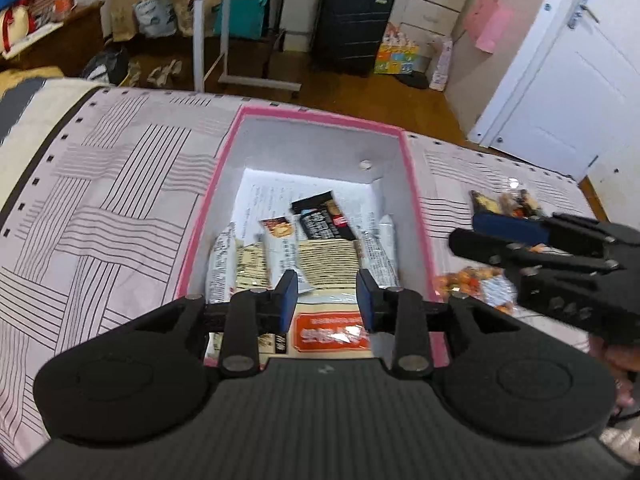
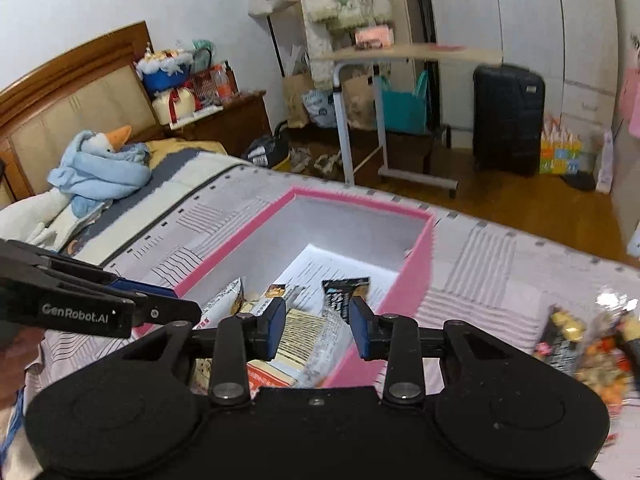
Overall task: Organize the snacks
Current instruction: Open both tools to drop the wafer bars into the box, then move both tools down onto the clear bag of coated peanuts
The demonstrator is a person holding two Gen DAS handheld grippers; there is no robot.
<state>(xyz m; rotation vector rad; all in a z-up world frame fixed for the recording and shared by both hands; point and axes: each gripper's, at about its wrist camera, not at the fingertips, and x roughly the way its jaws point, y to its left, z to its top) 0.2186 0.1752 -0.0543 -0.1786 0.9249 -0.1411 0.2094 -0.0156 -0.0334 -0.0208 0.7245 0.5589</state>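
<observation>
Snacks (image 1: pixel 320 248) are gathered in the pink box (image 1: pixel 320 114) on the bed (image 1: pixel 100 184); six or so packets can be counted inside, though overlap makes the count unsure. A loose heap (image 1: pixel 476 284), perhaps three or four packets, is left on the bedspread right of the box. Both the left gripper (image 1: pixel 327 295) and the right gripper (image 2: pixel 317 330) are held over the box, fingers parted, nothing grasped. A drop is judged done; next, the right gripper must be carried to the heap.
</observation>
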